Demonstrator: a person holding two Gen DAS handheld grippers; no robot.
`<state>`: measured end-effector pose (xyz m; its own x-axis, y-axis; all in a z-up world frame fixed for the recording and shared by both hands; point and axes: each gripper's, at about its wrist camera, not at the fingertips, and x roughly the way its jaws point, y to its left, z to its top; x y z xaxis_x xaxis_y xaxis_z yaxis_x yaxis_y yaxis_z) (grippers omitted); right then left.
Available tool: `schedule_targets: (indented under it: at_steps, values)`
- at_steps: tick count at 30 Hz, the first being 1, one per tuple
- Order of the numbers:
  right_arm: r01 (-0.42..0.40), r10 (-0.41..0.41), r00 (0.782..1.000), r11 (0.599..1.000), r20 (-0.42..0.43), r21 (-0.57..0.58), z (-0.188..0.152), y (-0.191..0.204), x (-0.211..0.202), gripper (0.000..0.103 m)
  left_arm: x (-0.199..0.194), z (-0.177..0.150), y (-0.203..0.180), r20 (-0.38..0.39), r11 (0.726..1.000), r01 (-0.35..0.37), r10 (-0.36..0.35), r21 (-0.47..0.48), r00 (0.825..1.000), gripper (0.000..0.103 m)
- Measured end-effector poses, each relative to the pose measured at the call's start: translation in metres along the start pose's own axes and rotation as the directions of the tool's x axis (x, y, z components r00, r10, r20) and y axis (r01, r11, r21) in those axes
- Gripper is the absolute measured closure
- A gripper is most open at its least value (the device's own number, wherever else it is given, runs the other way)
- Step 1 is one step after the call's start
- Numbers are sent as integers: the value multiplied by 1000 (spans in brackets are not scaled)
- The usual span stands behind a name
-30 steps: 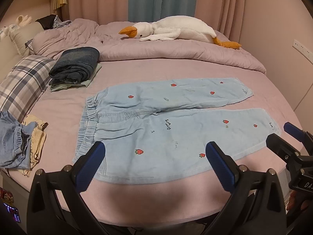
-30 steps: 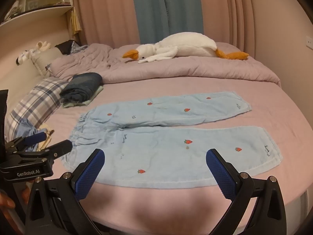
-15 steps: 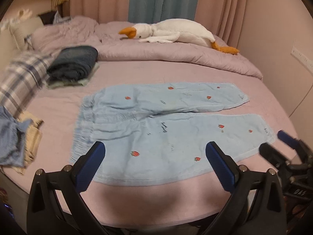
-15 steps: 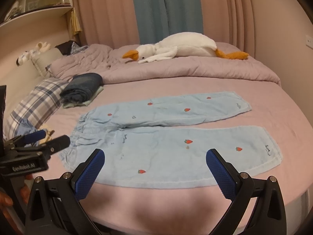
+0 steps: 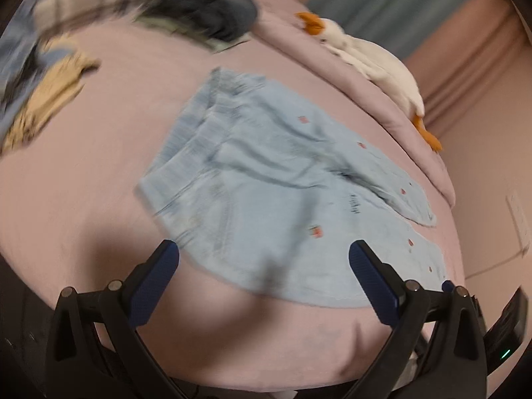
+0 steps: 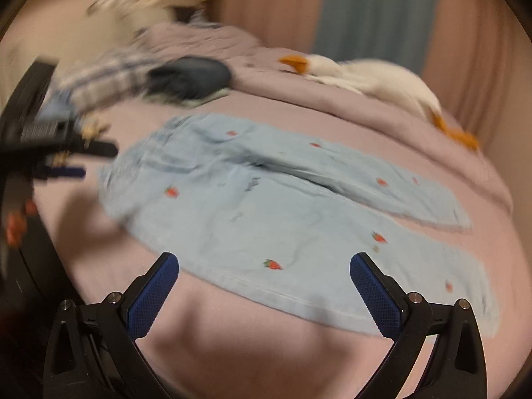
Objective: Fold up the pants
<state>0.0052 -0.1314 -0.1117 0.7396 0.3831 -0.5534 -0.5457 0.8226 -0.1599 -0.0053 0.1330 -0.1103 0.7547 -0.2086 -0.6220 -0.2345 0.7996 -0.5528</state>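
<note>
Pants (image 5: 286,196) lie flat; bedsheet (image 5: 83,173) margin around.

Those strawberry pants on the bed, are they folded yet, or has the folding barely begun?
Barely begun. Done: the light blue pants lie spread flat on the pink bed, both legs side by side. In hand: nothing; the left claw and right claw are both open above the near edge. Left: every fold.

Both grippers share one build: black angular frames with triangular cut-outs and round silver screw heads at the joints. The left gripper (image 5: 262,272) carries blue pads (image 5: 372,286) with a fine grid texture; the right gripper (image 6: 264,286) matches. A small green light (image 5: 505,354) glows on a black housing.
</note>
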Motion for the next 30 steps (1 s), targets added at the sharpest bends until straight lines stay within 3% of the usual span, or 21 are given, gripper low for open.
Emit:
schedule_targets:
  at_steps: [3, 5, 9, 11, 13, 14, 15, 16, 17, 22, 26, 30]
  values:
    - [57, -62, 998, 964, -14, -260, -17, 25, 23, 0, 5, -5, 30, -47, 994, 17, -22, -106, 999, 2]
    - [58, -67, 998, 923, -11, -381, -26, 41, 34, 8, 10, -9, 41, -95, 987, 11, -27, -161, 995, 2]
    - [50, -76, 996, 897, -43, -438, -31, 54, 60, 18, 11, -13, 32, -101, 991, -45, 32, -127, 994, 8]
    - [39, -64, 997, 904, -43, -426, -30, 55, 69, 23, 17, -8, 25, -87, 993, -69, 61, -91, 994, 20]
    - [40, -55, 998, 909, -26, -414, -22, 56, 74, 26, 27, -2, 28, -69, 992, -105, 100, -72, 993, 44]
    - [32, -47, 998, 911, -28, -412, -20, 57, 78, 34, 30, 1, 30, -64, 989, -129, 124, -78, 990, 50]
    - [19, -36, 999, 912, -35, -409, -17, 58, 81, 39, 33, 4, 32, -54, 987, -135, 131, -82, 990, 63]
    - [-7, -14, 999, 916, -51, -401, -14, 59, 85, 50, 33, 6, 36, -48, 987, -135, 131, -84, 990, 78]
    - [-47, 21, 997, 921, -73, -387, -11, 58, 88, 66, 33, 8, 40, -47, 988, -131, 127, -86, 991, 78]
    - [-90, 53, 993, 919, -108, -383, -8, 63, 84, 92, 20, 4, 45, -39, 992, -116, 114, -58, 993, 85]
    - [-85, 42, 994, 884, -103, -461, -13, 76, 66, 93, -1, 2, 39, -8, 993, -116, 116, -6, 993, 84]
    - [-94, 41, 991, 891, -129, -444, -21, 70, 77, 92, 18, -5, 47, -85, 983, -184, 184, 5, 979, 79]
